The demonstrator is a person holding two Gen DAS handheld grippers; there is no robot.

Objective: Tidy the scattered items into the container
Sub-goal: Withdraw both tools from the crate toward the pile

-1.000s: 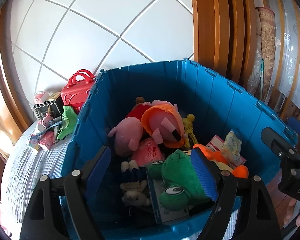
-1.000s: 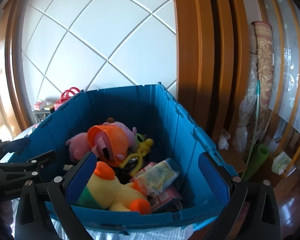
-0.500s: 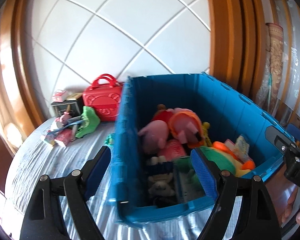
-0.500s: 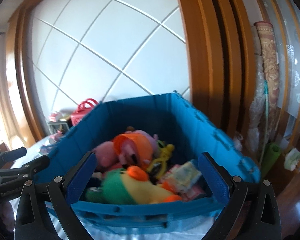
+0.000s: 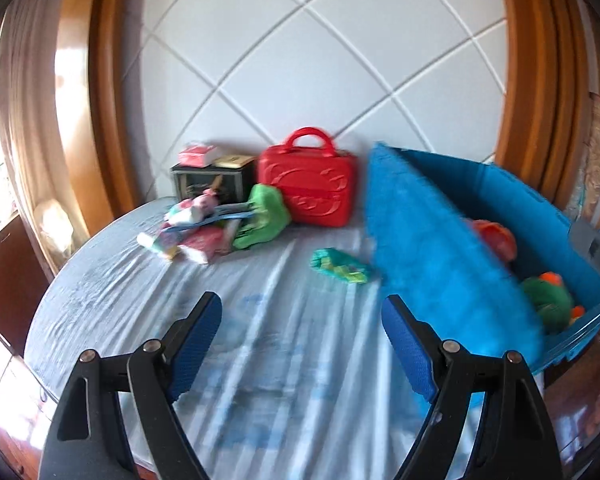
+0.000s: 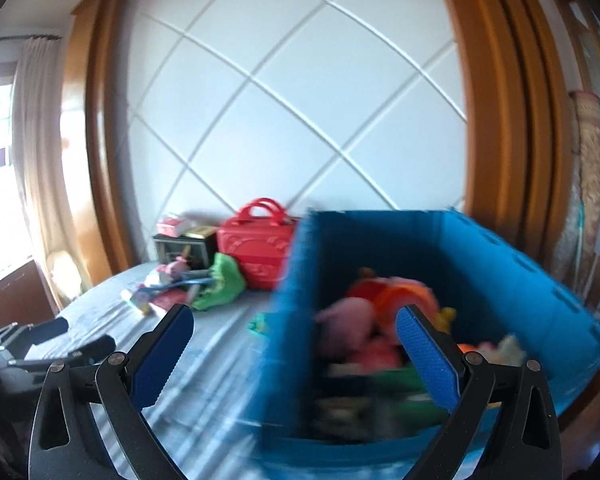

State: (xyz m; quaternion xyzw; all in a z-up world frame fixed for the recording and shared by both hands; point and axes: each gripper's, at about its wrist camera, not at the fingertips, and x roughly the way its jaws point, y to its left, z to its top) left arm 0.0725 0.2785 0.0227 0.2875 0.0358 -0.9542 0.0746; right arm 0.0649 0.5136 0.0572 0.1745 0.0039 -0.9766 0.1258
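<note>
A blue plastic container (image 6: 480,272) sits on the right side of a bed covered with a pale blue striped sheet (image 5: 260,340), already loaded with soft toys: a pink plush (image 6: 346,322) and an orange one (image 6: 404,300) toward the back, a green plush (image 5: 548,300) near the front corner. Just outside the container's left wall lies a small green patterned packet (image 5: 340,266) on the sheet. Farther back, by the white quilted headboard (image 5: 320,60), a red toy case (image 5: 308,188) with a handle stands upright beside a dark box (image 5: 208,184) topped by a small pink box (image 5: 196,155). In front of them a scattered heap remains: a green cloth item (image 5: 266,216), a pink-and-white plush (image 5: 192,210) and some pink packets (image 5: 202,242). The left gripper (image 5: 302,344) hangs over bare sheet, jaws wide apart and empty. The right gripper (image 6: 294,354) straddles the container's left wall in view, its jaws likewise spread with nothing between the pads. Both views are smeared by motion blur. Wooden framing borders the headboard on either side.
</note>
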